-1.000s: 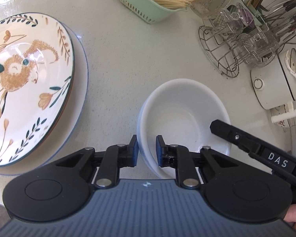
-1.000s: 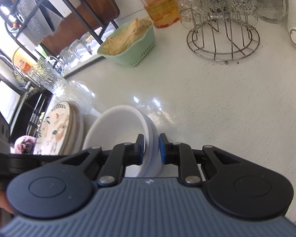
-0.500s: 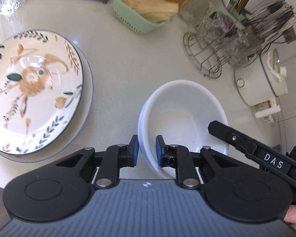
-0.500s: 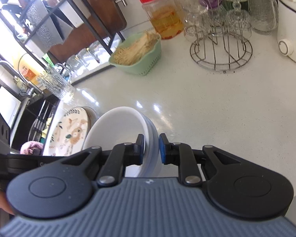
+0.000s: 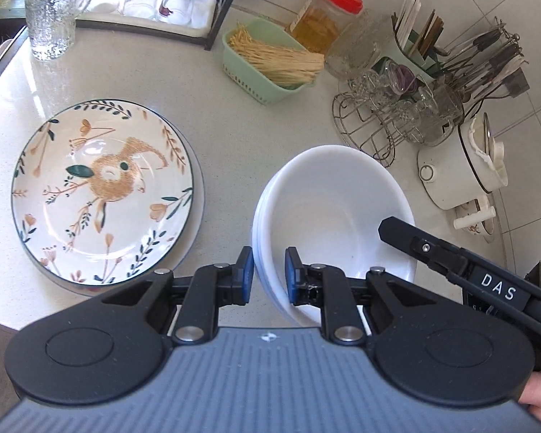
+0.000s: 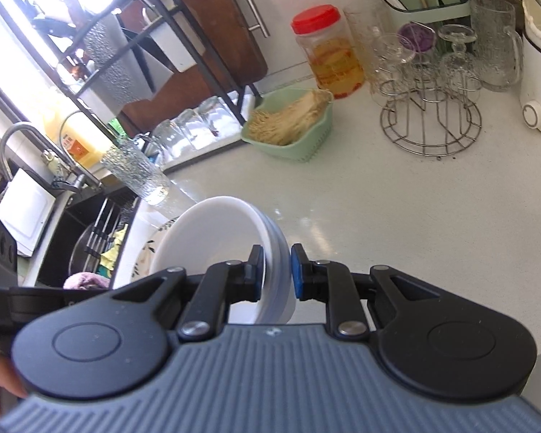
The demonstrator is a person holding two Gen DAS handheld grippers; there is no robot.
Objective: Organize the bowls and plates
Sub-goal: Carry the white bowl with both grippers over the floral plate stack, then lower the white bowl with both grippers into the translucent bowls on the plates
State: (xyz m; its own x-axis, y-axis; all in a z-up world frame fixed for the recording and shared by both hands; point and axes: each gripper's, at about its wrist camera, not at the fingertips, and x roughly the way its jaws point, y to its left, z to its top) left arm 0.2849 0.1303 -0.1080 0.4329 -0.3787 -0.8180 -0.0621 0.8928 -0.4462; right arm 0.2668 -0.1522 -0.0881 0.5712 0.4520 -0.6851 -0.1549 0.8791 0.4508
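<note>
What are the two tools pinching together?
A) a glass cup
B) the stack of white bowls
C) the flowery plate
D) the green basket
B: the left tool and the right tool each clamp the rim of the stack of white bowls.

On your bench (image 5: 133,83), left-wrist view: green basket (image 5: 267,72) of thin sticks at 12 o'clock, red-lidded jar (image 5: 324,18) just behind it. Wire glass rack (image 5: 389,119) w/ clear glasses at 2 o'clock, white pot (image 5: 454,176) beside it at 3. Textured tumbler (image 5: 50,11) at 10 o'clock. Right-wrist view: faucet (image 6: 21,140) & sink at 9 o'clock, glass mug (image 6: 496,43) at 1.
</note>
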